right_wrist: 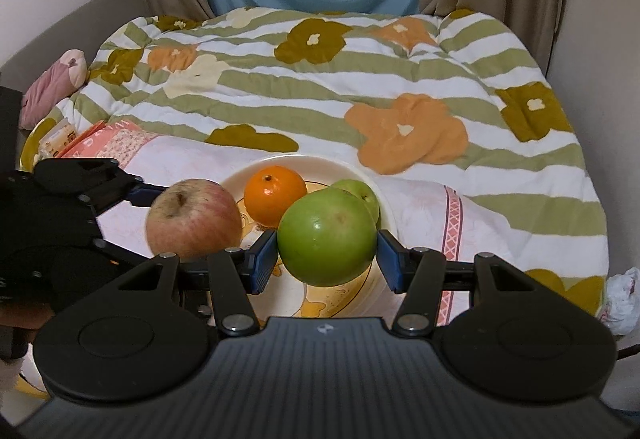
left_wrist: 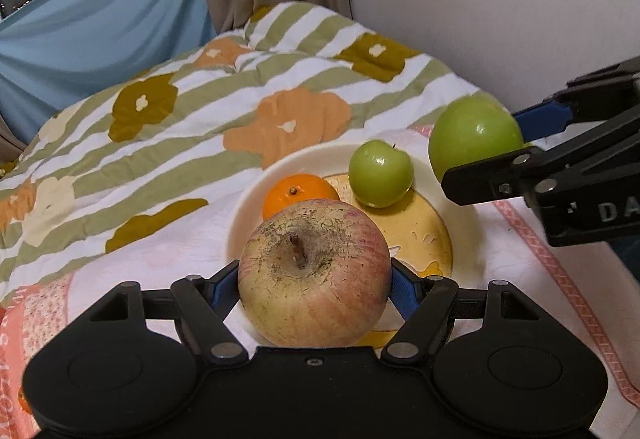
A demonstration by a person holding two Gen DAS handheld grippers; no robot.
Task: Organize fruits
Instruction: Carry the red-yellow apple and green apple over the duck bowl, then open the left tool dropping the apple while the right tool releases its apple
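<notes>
In the left wrist view the left gripper (left_wrist: 315,285) grasps a red apple (left_wrist: 314,273) between its blue pads, stem up, over the near rim of the plate (left_wrist: 248,207), presumably so it can be set down beside the fruit already gathered there; an orange (left_wrist: 299,194) and a small green apple (left_wrist: 380,174) lie on the plate, which sits on a pale cloth on the flowered quilt (left_wrist: 200,99); at the right edge the right gripper (left_wrist: 500,159) carries a big green apple (left_wrist: 474,137) toward the same plate, and the white letters "DA" show on its body, the rest cut off. In the right wrist view the right gripper (right_wrist: 327,257) is clenched on the big green apple (right_wrist: 326,243) above the plate (right_wrist: 280,163), its pads flat to the sides for a steady carry; the red apple (right_wrist: 194,219) hangs at the left in the left gripper (right_wrist: 136,191); pink fabric at the left bears writing I cannot read.
</notes>
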